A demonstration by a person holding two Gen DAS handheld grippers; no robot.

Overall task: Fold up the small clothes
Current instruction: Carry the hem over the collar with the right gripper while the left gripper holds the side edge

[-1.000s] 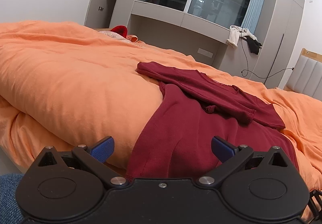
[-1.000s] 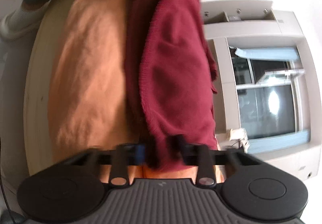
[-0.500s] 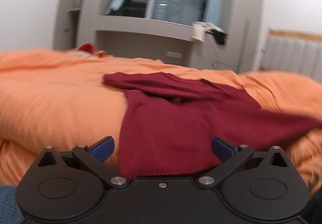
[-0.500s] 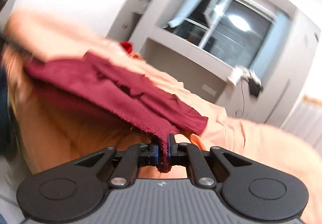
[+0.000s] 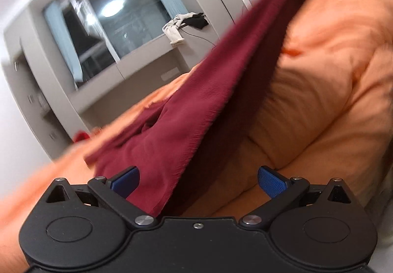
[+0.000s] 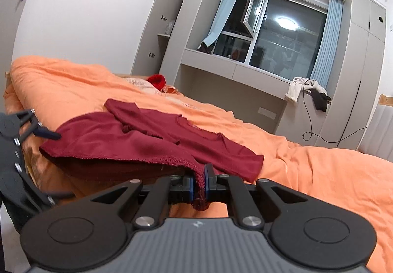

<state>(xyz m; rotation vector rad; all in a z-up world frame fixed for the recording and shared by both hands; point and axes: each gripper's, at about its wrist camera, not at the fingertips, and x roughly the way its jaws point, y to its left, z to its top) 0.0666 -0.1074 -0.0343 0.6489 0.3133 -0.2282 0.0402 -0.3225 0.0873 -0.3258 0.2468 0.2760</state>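
Note:
A dark red knit top (image 6: 152, 135) lies on the orange duvet (image 6: 319, 165), its sleeve folded across the body. My right gripper (image 6: 199, 183) is shut on the near hem corner of the top and holds it raised off the bed. My left gripper (image 5: 197, 178) is open, rolled to one side, with the lifted hem edge of the red top (image 5: 196, 111) lying between its blue pads. The left gripper also shows at the left edge of the right wrist view (image 6: 36, 130), at the top's other hem corner.
The bed's near edge runs below both grippers. A red item (image 6: 157, 80) lies at the far end of the duvet. Grey cabinets and a window (image 6: 270, 37) stand behind the bed, with cloths (image 6: 309, 91) and a cable hanging on the right.
The right gripper has levelled out and pulled the held hem corner toward me. The left gripper has rolled sideways and moved in onto the other hem corner, still open.

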